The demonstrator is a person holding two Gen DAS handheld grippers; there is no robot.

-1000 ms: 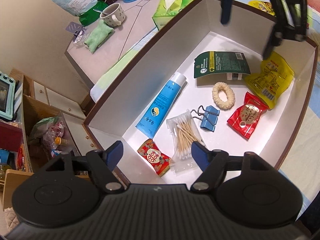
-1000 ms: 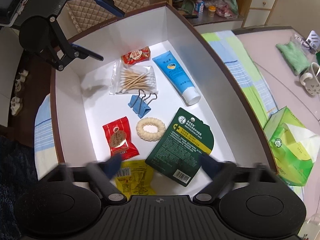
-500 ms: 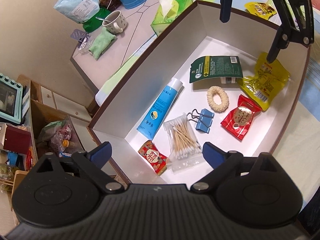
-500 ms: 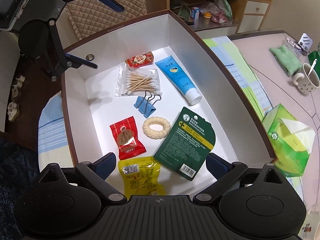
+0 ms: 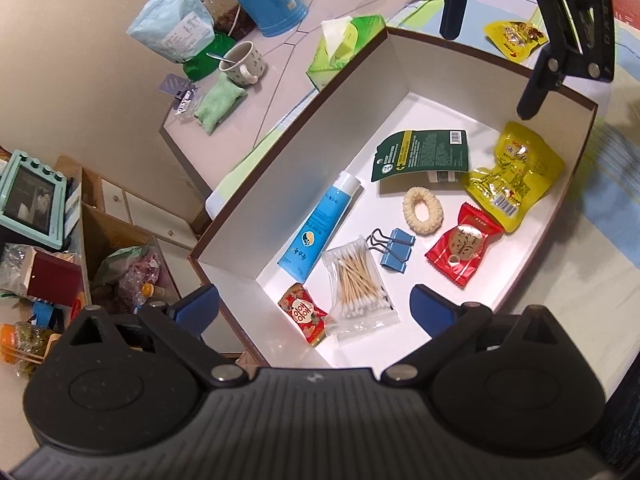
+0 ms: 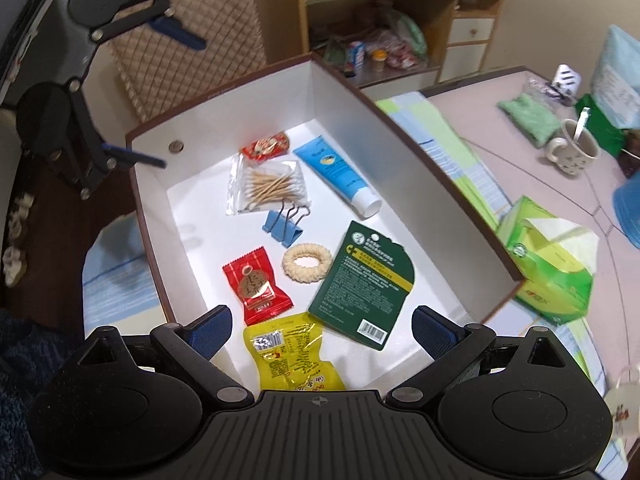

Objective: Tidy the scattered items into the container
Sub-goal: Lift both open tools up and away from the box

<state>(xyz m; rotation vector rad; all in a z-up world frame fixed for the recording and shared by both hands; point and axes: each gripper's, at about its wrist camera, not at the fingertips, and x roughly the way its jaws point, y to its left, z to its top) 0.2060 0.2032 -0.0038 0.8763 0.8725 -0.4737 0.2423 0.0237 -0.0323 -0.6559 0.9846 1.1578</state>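
Box nearly filled, both grippers empty above it

Left gripper [image 5: 314,306] and right gripper [image 6: 322,326] hover with fingers apart over the white brown-rimmed cardboard box [image 5: 280,184], which holds eight small items; beyond it, one yellow snack packet [image 5: 514,36] remains on the striped cloth.

Left tool [image 5: 314,310] empty, wide apart, above filled white box [image 5: 304,152]
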